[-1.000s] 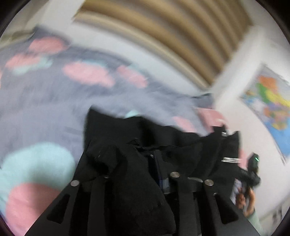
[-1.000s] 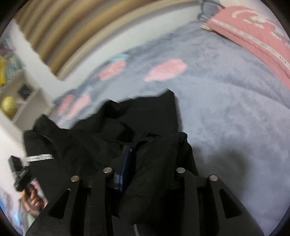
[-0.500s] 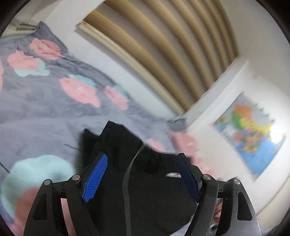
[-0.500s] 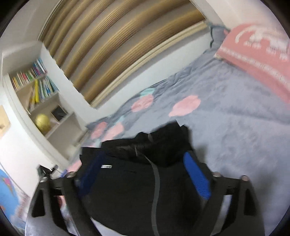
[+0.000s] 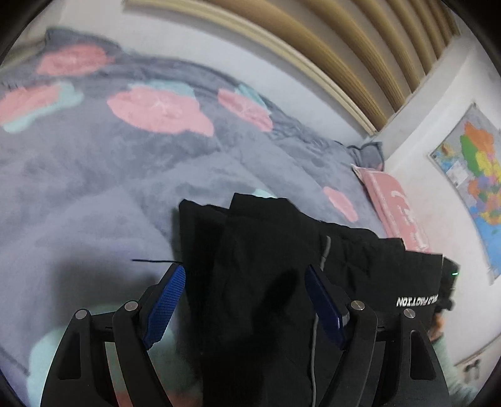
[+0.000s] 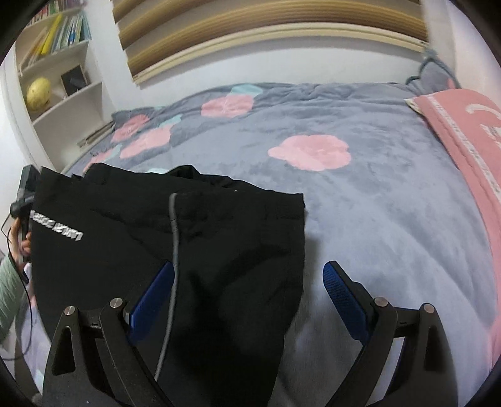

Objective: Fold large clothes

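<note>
A black garment (image 5: 281, 266) with a white logo and a grey drawstring lies folded on the grey flowered bedspread (image 5: 109, 175). My left gripper (image 5: 245, 281) is open, its blue pads either side of the garment's left part, not clamping it. In the right wrist view the same garment (image 6: 194, 238) lies flat, logo at its left. My right gripper (image 6: 249, 278) is open above the garment's right edge; its right pad (image 6: 339, 292) is over bare bedspread (image 6: 391, 203).
A pink pillow (image 6: 463, 131) lies along the bed's right side. A slatted headboard (image 6: 266, 22) stands behind the bed. A white bookshelf (image 6: 59, 62) is at the left, a wall map (image 5: 472, 175) on the right wall.
Both grippers were shut on bunched black cloth a second ago. They have opened and let it go, and the garment now lies flat on the bed.
</note>
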Tool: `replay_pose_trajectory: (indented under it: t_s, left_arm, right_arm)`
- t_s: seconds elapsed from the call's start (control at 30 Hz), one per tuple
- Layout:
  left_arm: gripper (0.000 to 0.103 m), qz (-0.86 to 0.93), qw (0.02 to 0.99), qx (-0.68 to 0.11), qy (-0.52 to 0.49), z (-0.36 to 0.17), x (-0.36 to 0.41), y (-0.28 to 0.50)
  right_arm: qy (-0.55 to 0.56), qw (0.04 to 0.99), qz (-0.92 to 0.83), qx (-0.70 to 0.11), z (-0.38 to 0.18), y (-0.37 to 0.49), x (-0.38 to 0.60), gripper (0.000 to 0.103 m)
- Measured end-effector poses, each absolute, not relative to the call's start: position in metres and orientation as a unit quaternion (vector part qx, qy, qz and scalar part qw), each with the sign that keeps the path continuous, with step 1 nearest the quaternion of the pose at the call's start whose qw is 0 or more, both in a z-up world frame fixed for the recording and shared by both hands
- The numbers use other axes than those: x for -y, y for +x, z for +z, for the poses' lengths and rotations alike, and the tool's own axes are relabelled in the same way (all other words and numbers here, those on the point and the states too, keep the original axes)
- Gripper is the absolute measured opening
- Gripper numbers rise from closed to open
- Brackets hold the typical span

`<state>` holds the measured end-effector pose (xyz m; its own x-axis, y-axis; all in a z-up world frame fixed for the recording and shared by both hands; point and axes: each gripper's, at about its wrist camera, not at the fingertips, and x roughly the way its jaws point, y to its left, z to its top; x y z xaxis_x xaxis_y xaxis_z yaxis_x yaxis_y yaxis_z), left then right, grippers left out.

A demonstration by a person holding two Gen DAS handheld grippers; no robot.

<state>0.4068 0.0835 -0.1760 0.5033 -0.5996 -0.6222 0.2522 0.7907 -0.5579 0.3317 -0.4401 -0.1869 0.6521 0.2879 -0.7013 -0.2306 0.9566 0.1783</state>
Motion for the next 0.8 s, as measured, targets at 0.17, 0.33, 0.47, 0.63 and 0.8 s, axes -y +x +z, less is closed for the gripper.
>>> replay_pose_trajectory:
  t_s: [0.17,0.33,0.47,0.63,0.8]
  left_arm:
    - [0.080,-0.343,0.780,-0.455,-0.258,-0.197,-0.071,0.424]
    - [0.015,-0.319,0.816,-0.446,-0.183,-0.188,-0.051,0.411]
    - [0.008,-0.296,0.857,-0.394,-0.149,-0.152,-0.055,0.377]
    - [0.008,-0.251,0.895,-0.315,-0.194,-0.086,-0.074,0.352]
    - [0.008,-0.182,0.925,-0.257,-0.214,-0.044,-0.072,0.366]
  right_arm:
    - [0.061,0.881,0.180,-0.433,-0.214,0.370,0.439,0.097]
    - [0.070,0.891,0.184,-0.410,-0.210,0.363,0.442,0.027]
    - [0.045,0.918,0.160,-0.359,-0.176,0.326,0.441,0.017]
    - [-0.016,0.952,0.097,-0.291,-0.106,0.304,0.421,0.016]
    - [-0.042,0.969,-0.004,-0.245,-0.052,0.336,0.392,0.015]
